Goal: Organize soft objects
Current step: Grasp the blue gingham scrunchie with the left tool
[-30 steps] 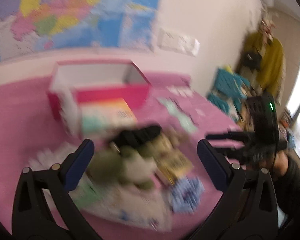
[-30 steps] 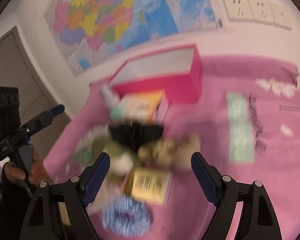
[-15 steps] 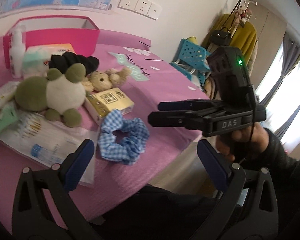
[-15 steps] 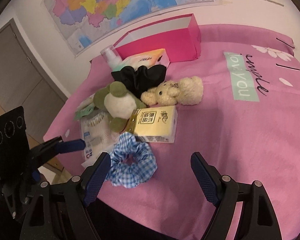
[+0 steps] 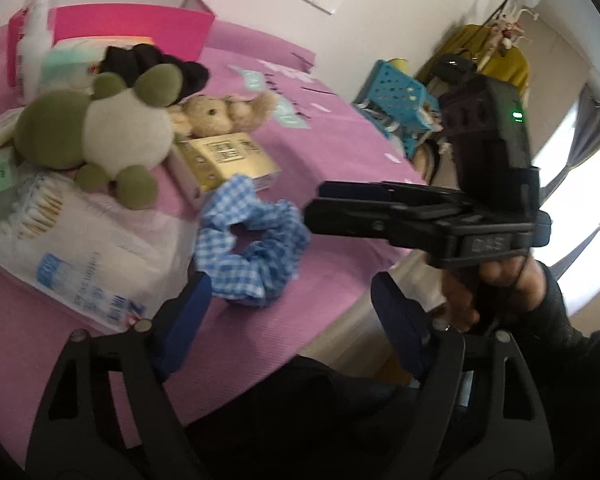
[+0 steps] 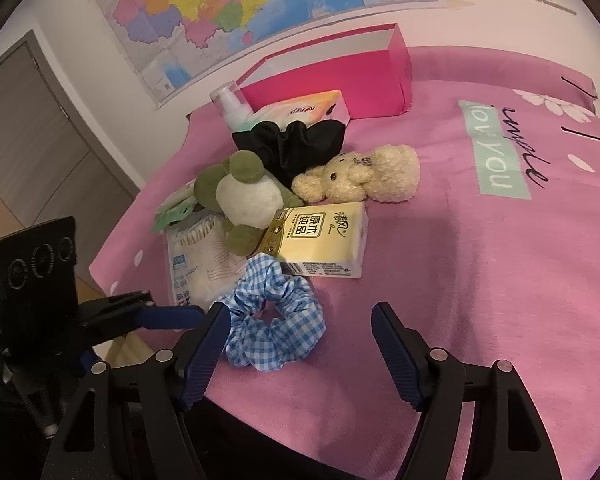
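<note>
Nearby: ruffled gingham scrunchie [image 6: 274, 316], boxy glossy tissue pack [image 6: 320, 236]; both grippers' jaws closing, nothing clamped.

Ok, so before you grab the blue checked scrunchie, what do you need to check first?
1. Blue scrunchie lies free, nothing on top: ok.
2. Right gripper jaws closing, nothing pressed between them: ok.
3. Left gripper jaws closing, nothing between them: ok.
4. Pink box open to take soft things: ok.
5. Tissue pack clear of the scrunchie: cannot tell, they look touching.
6. The two grippers clear of each other: ok.
</note>
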Motion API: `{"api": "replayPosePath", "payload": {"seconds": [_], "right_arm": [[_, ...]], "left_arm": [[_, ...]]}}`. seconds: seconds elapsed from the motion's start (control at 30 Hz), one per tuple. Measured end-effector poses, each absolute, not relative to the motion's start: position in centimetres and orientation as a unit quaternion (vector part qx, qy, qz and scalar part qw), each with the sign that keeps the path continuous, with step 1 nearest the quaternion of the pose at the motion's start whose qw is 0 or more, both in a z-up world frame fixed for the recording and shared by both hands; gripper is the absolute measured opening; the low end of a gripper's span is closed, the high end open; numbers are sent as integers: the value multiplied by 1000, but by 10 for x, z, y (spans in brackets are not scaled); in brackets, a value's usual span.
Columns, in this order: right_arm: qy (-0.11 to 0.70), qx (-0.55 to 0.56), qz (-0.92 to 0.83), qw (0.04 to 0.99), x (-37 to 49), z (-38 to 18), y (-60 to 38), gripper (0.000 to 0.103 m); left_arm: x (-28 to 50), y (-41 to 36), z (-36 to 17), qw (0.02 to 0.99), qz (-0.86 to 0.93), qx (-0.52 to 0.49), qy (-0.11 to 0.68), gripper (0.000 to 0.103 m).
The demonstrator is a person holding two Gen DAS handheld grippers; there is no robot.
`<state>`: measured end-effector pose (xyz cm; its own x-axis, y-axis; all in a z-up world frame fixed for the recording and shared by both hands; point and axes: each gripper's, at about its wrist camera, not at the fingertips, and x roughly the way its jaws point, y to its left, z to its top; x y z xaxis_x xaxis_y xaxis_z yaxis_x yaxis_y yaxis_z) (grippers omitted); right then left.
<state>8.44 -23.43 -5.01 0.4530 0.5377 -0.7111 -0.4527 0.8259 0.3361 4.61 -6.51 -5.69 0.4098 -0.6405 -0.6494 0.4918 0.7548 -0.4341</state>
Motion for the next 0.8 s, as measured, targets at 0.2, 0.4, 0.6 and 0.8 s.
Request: {"api": "replayPosePath", "payload": {"seconds": [0.2, 0.4, 0.6, 0.8], "right_arm": [[441, 47, 295, 846, 86, -56, -229, 68], [446, 37, 299, 843, 87, -60, -222, 58], [454, 23, 304, 837, 87, -67, -211, 45], [460, 20, 304, 834, 90, -72, -209, 16]], "left_arm": [[47, -62, -59, 849, -301, -65, 429, 82], [56, -70, -60, 855, -287, -44, 429, 64], [62, -74, -68, 847, -287, -37, 446, 37], [62, -72, -68, 846, -286, -40, 448, 24]]}}
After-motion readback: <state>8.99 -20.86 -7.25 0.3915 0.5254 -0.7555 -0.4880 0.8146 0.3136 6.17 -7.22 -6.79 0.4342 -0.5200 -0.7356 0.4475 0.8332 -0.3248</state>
